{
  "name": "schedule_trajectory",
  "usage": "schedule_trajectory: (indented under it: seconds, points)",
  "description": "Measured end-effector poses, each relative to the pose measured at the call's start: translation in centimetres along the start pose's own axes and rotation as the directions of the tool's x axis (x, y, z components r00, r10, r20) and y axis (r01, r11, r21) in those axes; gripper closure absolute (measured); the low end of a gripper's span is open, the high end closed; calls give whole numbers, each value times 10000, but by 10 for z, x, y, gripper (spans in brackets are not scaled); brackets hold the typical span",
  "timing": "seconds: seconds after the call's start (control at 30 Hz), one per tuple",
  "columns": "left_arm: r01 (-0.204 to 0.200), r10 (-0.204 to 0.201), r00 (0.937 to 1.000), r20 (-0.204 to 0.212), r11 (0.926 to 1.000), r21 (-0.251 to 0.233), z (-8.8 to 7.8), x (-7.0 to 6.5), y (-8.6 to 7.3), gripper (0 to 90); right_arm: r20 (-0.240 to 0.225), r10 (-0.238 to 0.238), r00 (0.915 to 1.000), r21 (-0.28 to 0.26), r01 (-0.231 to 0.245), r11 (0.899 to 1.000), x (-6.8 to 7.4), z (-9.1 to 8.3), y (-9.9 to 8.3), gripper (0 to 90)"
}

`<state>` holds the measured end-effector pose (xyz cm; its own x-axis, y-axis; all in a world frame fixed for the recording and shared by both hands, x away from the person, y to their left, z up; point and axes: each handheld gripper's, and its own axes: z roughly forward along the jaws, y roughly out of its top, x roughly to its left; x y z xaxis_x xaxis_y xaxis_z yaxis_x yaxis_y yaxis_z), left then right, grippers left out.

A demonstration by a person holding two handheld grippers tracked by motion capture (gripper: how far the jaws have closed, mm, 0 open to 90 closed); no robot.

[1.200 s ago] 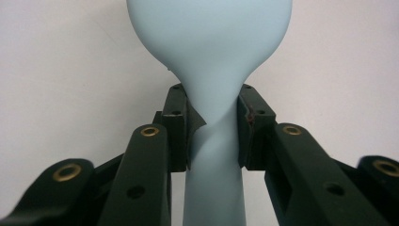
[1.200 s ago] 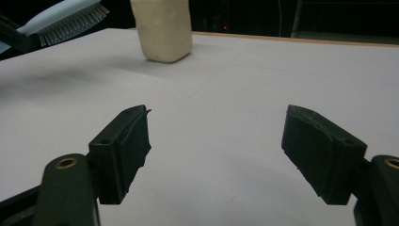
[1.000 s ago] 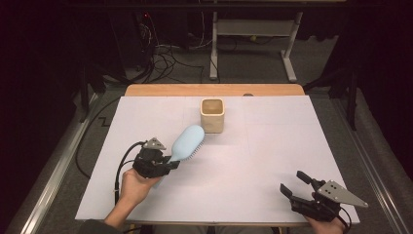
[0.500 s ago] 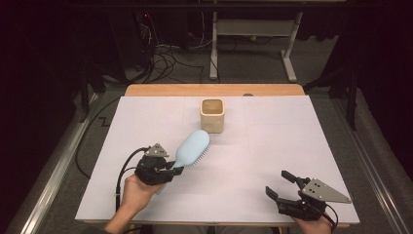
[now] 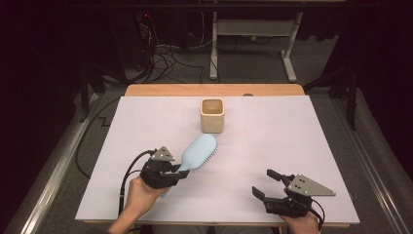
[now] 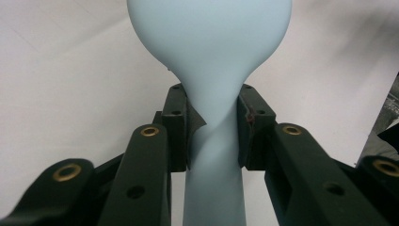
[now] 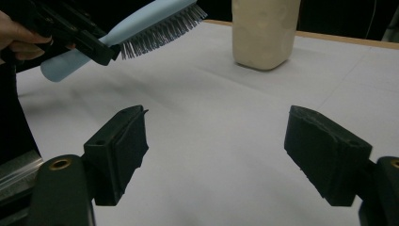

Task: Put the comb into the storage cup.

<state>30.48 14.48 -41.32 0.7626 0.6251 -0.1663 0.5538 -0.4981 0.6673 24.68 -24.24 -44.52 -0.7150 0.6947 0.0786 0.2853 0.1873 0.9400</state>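
- High view: the left gripper (image 5: 181, 171) holds a light blue hairbrush (image 5: 198, 151) by its thin neck, over the white desk (image 5: 292, 141).
- Left gripper view: its black jaws press on both sides of the brush handle (image 6: 214, 155), just below the wide head.
- The brush head points up and away toward a small tan cup (image 5: 212, 115), near it but not touching.
- In the right gripper view the bristles (image 7: 160, 28) face down toward the desk.
- The right gripper (image 5: 265, 184) is near the front edge of the desk, well apart from the brush.
- Its jaws have just been opening and stand wide apart, with nothing between them.
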Motion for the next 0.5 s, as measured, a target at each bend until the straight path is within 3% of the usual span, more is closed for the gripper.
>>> schedule_trajectory:
  seconds: [0.13, 0.5]
  points:
    - [-61, 61, 10000, 67, 10000, -21, 2, -3, 1, 697, -214, 38, 9998, -152, -41, 9999, 3, 8, 3, 207]
    - [-267, 270, 9991, 333, 9996, -85, 10, -12, 7, 696, -474, 60, 9989, 181, -52, 9998, 7, 25, 7, 209]
